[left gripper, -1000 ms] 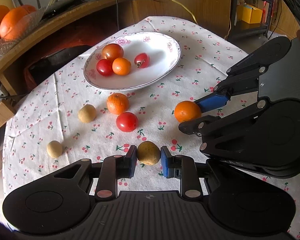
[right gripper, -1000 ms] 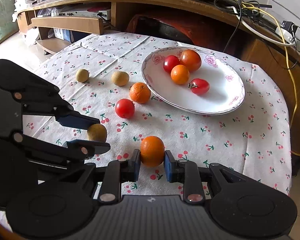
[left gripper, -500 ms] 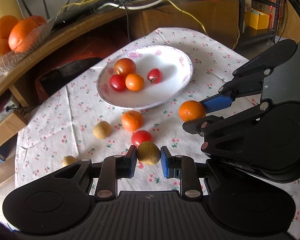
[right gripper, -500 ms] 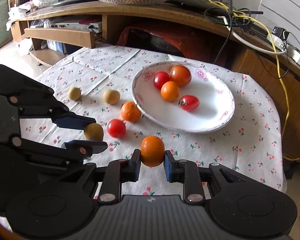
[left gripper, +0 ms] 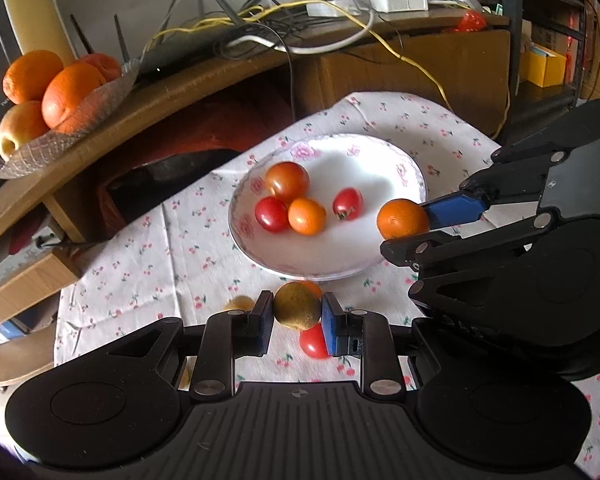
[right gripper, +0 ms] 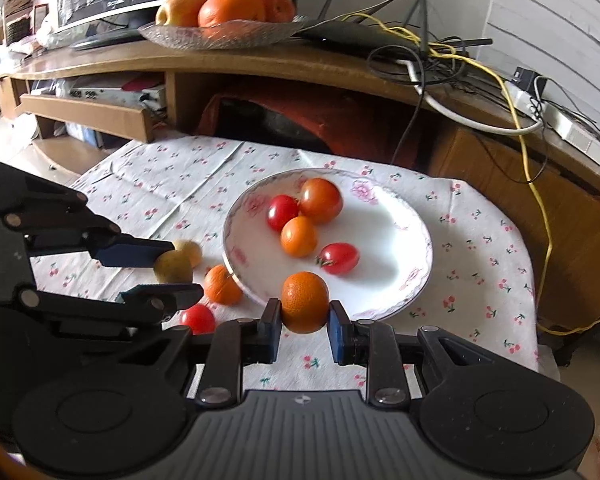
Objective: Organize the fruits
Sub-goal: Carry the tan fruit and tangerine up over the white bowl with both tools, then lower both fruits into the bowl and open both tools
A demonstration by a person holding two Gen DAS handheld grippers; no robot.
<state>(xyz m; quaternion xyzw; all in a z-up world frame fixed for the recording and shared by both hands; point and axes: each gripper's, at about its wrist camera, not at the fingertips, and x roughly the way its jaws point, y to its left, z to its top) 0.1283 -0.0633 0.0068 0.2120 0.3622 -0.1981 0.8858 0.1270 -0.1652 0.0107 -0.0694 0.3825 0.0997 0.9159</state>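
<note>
Now the cloth spreads under my white plate, which holds three tomatoes and a small orange. My right claw grips an orange above the plate's near rim. My left claw clenches a brown fruit above the cloth, short of the plate.

One plate, four tomatoes, three small oranges, two brown fruits in view.
</note>
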